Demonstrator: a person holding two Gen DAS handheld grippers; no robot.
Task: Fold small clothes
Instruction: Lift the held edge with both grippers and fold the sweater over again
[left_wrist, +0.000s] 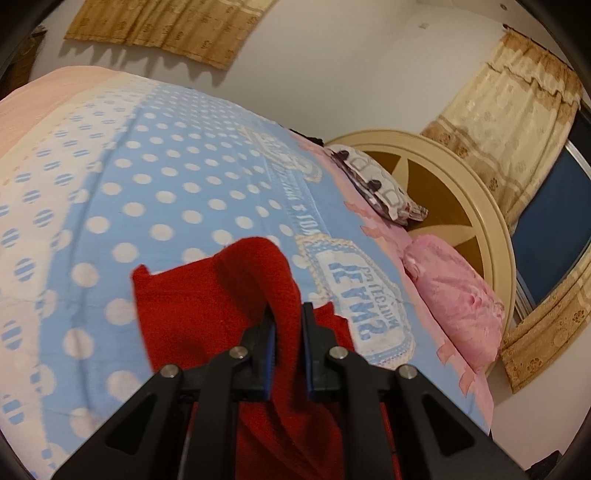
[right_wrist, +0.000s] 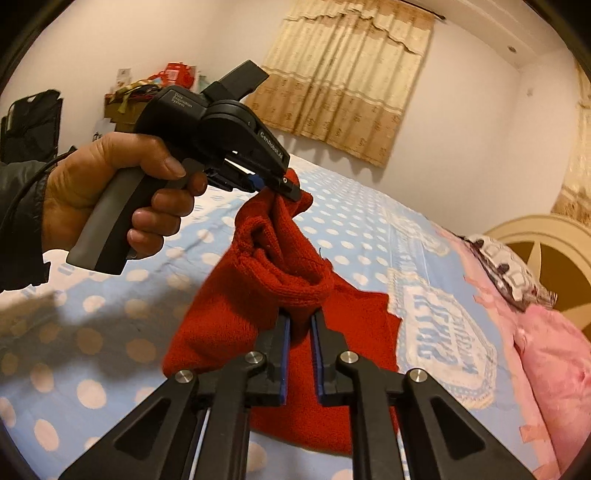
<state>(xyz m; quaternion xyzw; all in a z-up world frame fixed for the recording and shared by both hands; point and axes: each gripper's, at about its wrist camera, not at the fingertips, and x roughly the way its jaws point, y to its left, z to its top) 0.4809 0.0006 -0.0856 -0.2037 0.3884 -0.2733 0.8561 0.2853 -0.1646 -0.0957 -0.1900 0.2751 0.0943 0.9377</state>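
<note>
Item: red knit garment, lifted partly off the polka-dot bedspread. We pinch it in both tools: right gripper clamps its bunched edge, left gripper at eleven o'clock nips another, likely spreading it for folding

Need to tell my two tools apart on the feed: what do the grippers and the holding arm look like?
Both grippers, left and right, are black with blue finger pads and silver pivot pins. The left has a grey handle, white "GenRobot.AI" lettering and a black cable. The hand emerges from a dark jacket sleeve.
</note>
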